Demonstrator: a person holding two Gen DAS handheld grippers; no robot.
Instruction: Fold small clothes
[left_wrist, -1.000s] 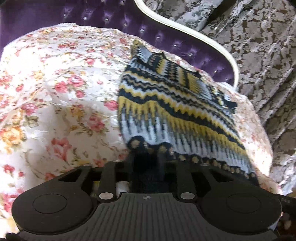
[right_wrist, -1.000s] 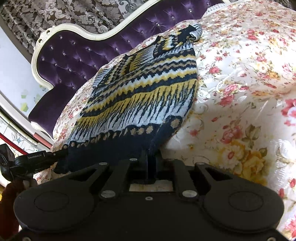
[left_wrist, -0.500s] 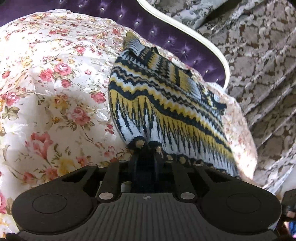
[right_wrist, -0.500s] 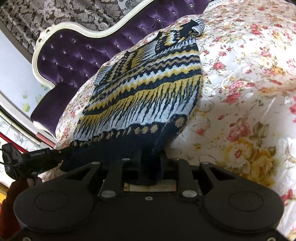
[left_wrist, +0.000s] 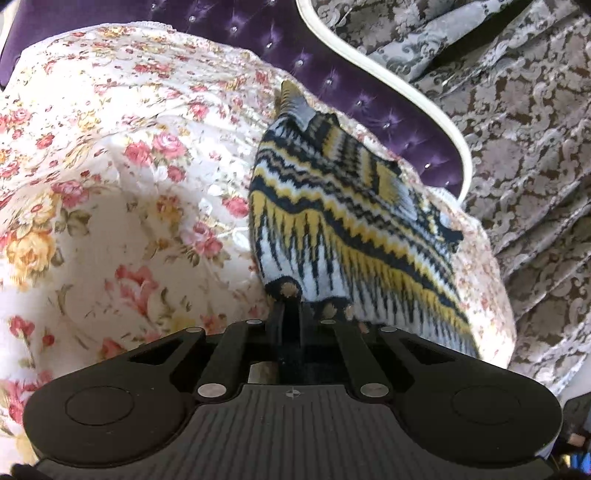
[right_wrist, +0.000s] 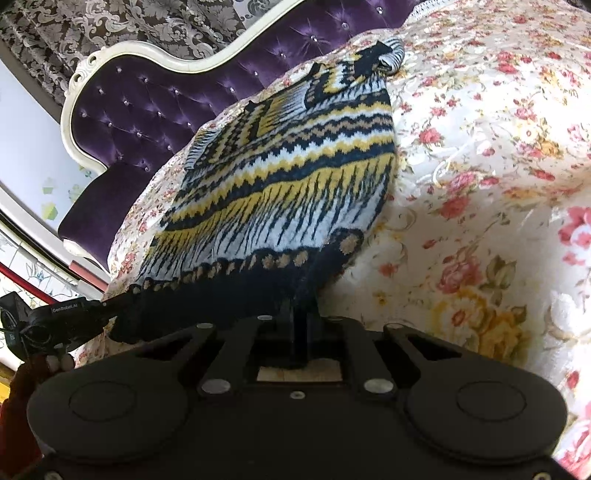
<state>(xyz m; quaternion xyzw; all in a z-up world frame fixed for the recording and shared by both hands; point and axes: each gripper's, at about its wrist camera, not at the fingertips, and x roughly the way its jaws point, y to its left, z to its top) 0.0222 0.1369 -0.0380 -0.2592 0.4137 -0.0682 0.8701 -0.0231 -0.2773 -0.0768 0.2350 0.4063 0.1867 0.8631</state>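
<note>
A small knitted sweater (left_wrist: 332, 206) with navy, yellow and pale blue zigzag bands lies on a floral bedspread (left_wrist: 110, 184). My left gripper (left_wrist: 291, 306) is shut on the dark hem at one bottom corner. In the right wrist view the sweater (right_wrist: 288, 177) stretches away from me, and my right gripper (right_wrist: 301, 314) is shut on the other bottom corner of the hem. The left gripper (right_wrist: 107, 306) shows there at the far left, holding the hem taut. Both corners are lifted off the spread; the collar end still rests on it.
A purple tufted headboard (left_wrist: 332, 62) with a white frame (right_wrist: 147, 55) stands behind the bed. Grey damask curtains (left_wrist: 517, 110) hang beyond it. The bed edge (left_wrist: 495, 314) drops off just past the sweater. A hand (right_wrist: 55, 363) holds the left gripper.
Both grippers have kept their hold on the hem and lifted it forward toward the collar. The lower part of the sweater has risen off the bedspread and looks shorter.
</note>
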